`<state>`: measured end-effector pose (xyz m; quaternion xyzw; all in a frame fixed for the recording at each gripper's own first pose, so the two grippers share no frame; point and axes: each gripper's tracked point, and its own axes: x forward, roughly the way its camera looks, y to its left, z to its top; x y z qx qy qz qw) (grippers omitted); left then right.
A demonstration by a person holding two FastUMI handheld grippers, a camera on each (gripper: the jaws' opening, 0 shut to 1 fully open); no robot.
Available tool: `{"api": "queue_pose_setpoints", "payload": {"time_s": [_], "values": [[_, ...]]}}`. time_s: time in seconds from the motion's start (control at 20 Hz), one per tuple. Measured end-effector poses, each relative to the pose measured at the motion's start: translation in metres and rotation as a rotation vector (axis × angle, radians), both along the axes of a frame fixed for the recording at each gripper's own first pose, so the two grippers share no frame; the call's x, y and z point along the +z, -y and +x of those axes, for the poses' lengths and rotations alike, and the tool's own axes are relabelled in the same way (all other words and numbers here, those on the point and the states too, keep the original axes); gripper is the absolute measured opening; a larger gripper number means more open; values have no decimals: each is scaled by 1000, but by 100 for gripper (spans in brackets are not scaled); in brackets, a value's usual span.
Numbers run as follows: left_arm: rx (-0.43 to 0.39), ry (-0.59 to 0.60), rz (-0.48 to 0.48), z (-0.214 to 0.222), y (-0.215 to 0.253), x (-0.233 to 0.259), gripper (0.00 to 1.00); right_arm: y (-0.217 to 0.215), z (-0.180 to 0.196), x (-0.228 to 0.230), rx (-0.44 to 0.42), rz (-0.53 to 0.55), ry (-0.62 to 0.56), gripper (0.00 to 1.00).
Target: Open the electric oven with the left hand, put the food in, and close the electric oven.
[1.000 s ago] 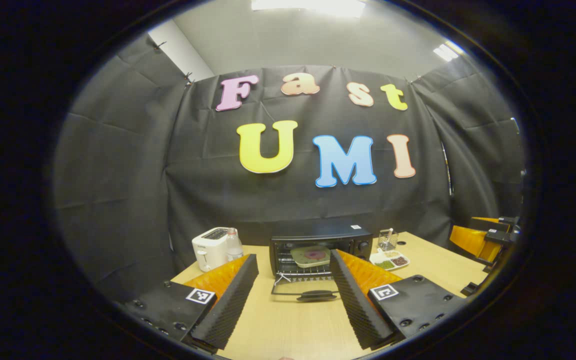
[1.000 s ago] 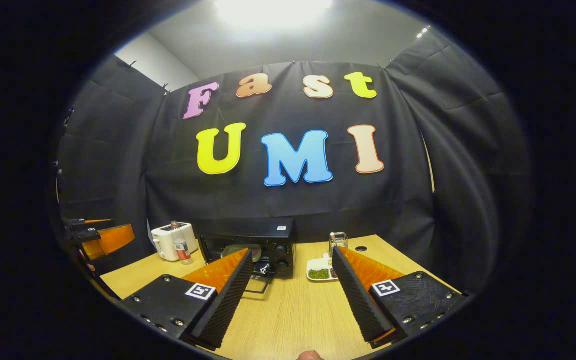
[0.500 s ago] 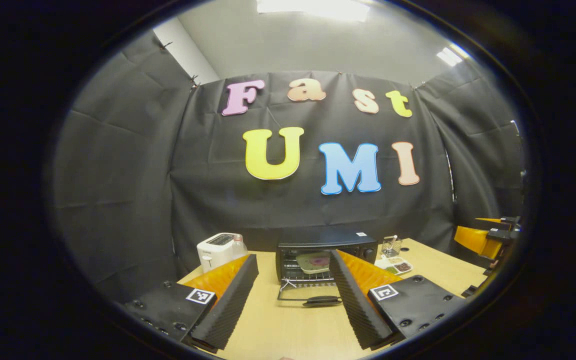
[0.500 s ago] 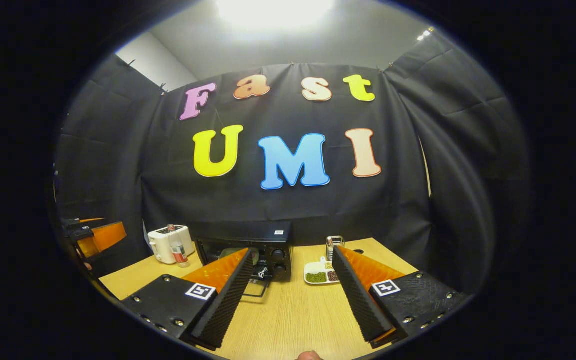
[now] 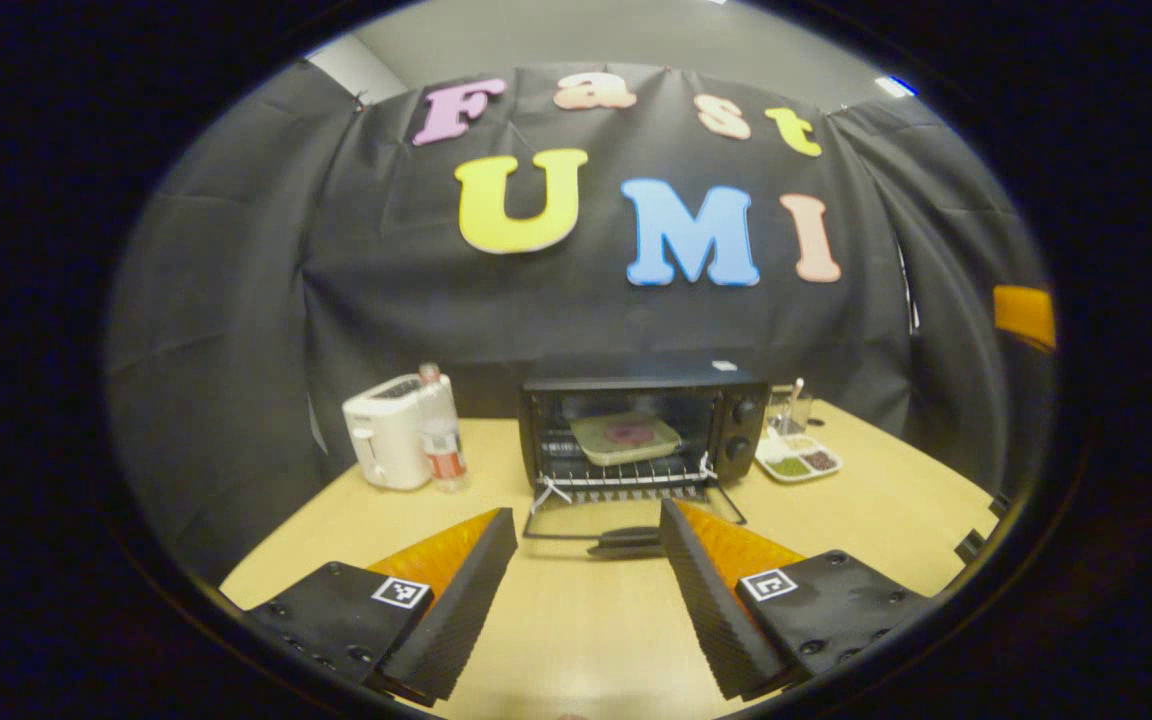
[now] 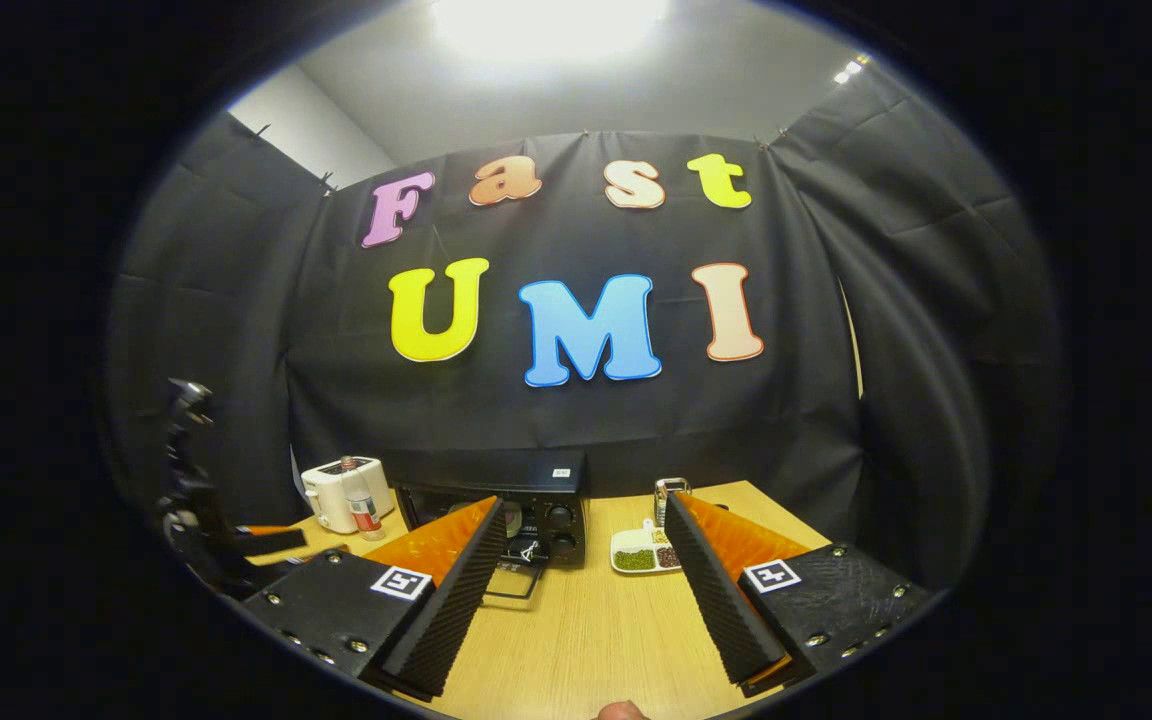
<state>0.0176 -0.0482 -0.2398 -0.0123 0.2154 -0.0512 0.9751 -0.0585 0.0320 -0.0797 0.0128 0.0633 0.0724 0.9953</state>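
Note:
The black electric oven (image 5: 742,428) stands at the back of the wooden table (image 5: 876,505), its door folded down flat with the handle (image 5: 626,543) toward me. A pale plate with pinkish food (image 5: 624,438) rests on the wire rack inside. My left gripper (image 5: 586,595) hovers open just short of the door handle, nothing between its fingers. My right gripper (image 6: 581,595) is open and empty, farther back and to the right of the oven (image 6: 554,500). In the right gripper view the left gripper (image 6: 236,545) sits low at the left edge.
A white toaster (image 5: 386,442) and a small bottle (image 5: 439,440) stand left of the oven. A divided dish of beans (image 5: 798,460) and a clear holder (image 5: 786,405) sit to its right. Black cloth walls close in the table's back and sides.
The left gripper has dropped and tilted down toward the oven, which now looks larger and higher in its view. The right gripper has barely moved.

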Motion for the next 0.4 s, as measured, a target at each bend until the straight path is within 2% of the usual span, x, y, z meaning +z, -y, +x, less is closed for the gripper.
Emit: {"api": "queue_pose_setpoints", "payload": {"time_s": [0.2,0.4], "values": [[22,-198,-35,34,33,-79,97,28,-4,-8,-16,-41,-28,98],[3,-302,15,66,46,-128,98,66,-6,-13,-99,-44,-63,98]]}}
